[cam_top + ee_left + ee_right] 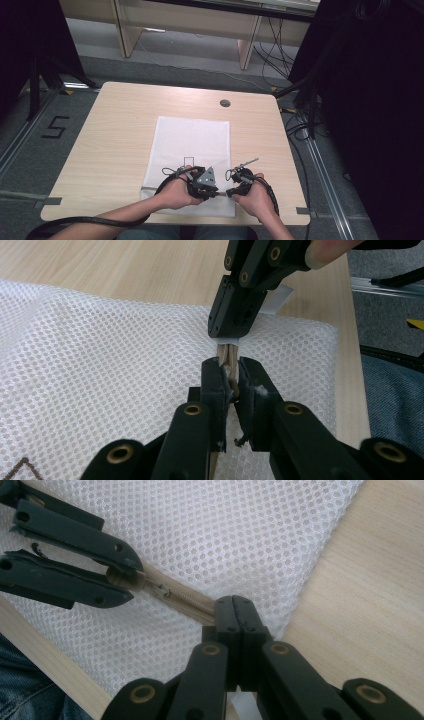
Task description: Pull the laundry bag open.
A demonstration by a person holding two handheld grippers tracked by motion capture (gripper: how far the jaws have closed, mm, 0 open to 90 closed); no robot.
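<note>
Wooden table [110, 135]; white mesh bag [192, 137], beige zipper [182, 600]

From up high, the zip [223, 194] between the left gripper [218, 193] and right gripper [228, 193] is too small to make out, and both hands cover the near edge of the mesh bag [192, 145] beneath them. Along the left gripper [229, 371], its jaws hide the stretch of zip [228, 356] they pinch, and the right gripper's tips cover the part just beyond. Along the right gripper [239, 611], the zip's [185, 600] end vanishes between the pressed jaws; whether the slider [161, 589] is held by the left jaws I cannot tell. The bag [225, 535] runs off the top edge.
</note>
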